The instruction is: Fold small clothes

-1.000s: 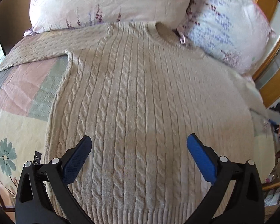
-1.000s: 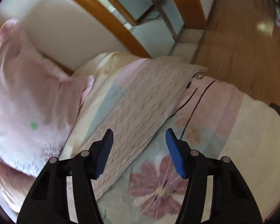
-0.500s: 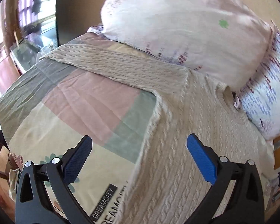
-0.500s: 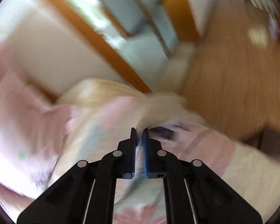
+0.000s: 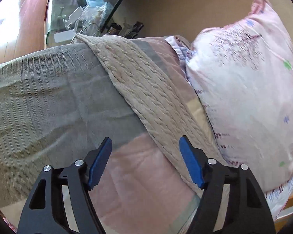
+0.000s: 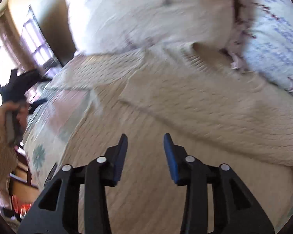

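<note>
A bed covered with a patchwork bedspread (image 5: 39, 101) of grey-green, pink and pale blocks fills both views; in the right wrist view a teal flower print shows on the bedspread near its left edge, and a dark patch beside it may carry writing, but blur makes it unreadable. The cream cable-knit sweater (image 6: 166, 117) lies flat on the bedspread with its neck opening toward the pillows, and one sleeve is folded across the chest, forming a diagonal ridge over the body. In the left wrist view the other sleeve (image 5: 146, 89) stretches out straight across the bedspread toward the far edge of the bed, running beside a large pink floral pillow (image 5: 244, 89). A second pillow (image 6: 273, 39) with blue and purple print sits just beside the collar. Beyond the bed's far edge stands a glass-topped table (image 5: 78, 13) with small clutter on it, too blurred to identify. The left gripper (image 5: 145, 161) hovers above the bedspread next to the outstretched sleeve, its blue-padded fingers spread wide with nothing between them. The right gripper (image 6: 145, 156) hangs over the sweater's body, fingers parted and empty. No legible labels appear anywhere.
</note>
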The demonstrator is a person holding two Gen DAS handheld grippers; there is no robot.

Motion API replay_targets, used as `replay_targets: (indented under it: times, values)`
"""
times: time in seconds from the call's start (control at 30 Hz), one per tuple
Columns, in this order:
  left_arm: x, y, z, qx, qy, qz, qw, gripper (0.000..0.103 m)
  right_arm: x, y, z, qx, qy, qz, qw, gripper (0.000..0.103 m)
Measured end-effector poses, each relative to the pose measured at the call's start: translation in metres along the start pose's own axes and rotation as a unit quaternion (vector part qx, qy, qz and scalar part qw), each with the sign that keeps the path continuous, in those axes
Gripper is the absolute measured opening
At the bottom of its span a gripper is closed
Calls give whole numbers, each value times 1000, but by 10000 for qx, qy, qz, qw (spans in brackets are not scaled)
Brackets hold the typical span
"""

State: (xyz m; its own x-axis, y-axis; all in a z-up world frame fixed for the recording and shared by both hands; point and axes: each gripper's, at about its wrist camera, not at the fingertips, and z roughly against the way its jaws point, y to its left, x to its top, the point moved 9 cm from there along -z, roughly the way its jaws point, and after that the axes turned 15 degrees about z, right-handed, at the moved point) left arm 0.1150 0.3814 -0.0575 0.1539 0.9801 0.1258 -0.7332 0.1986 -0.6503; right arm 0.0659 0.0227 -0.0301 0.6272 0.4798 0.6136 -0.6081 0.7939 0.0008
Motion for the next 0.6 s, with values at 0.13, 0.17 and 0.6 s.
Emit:
replay_targets:
  times: [0.13, 0.17, 0.6]
  values:
    - [40, 5, -13, -224, -10, 392, 9990, 60, -8, -29, 9, -540, 120, -316, 9980, 73]
    - [48, 3, -16, -246, -30, 451, 9987, 60, -15, -42, 14, -556, 140, -658, 9962, 74]
    - [53, -78, 10, -577, -682, -1006, 9909, 7, -72, -123, 63, -1138, 183, -2111, 9706, 79]
